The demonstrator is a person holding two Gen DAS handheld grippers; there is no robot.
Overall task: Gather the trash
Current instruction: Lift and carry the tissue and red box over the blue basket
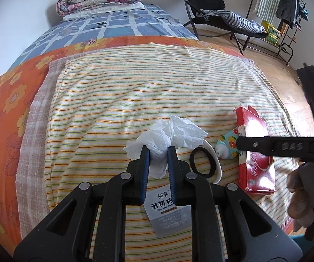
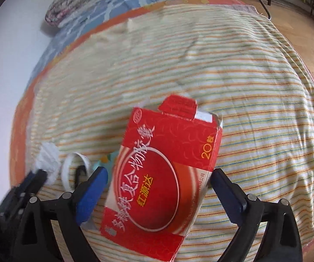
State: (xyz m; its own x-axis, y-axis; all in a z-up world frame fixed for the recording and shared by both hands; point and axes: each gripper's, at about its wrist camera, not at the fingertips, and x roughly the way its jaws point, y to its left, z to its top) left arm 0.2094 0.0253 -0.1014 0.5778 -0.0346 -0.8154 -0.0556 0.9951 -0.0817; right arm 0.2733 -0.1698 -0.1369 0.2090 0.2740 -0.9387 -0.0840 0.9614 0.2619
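**White tissue pinched; red box between wide jaws**

White crumpled tissue (image 1: 168, 135) sits clamped between the blue pads of the left gripper (image 1: 158, 152), jaws nearly closed on it, above the striped cloth (image 1: 135, 87) on the bed. Right gripper (image 2: 159, 181): jaws spread wide to either side of the red box (image 2: 163, 174); the pads look just clear of its edges, no grip.

Left wrist view only: a white sachet (image 1: 168, 214) with printed text lies under the left gripper; a black ring (image 1: 200, 162) rests on a white dish (image 1: 217, 168); a small tube (image 1: 227, 145) lies between dish and box, close against the box; a gloved hand (image 1: 301, 196) at the right edge.

Right wrist view only: the box's printed top face and open end flap. Tissue, dish and tube are blurred at the left there.
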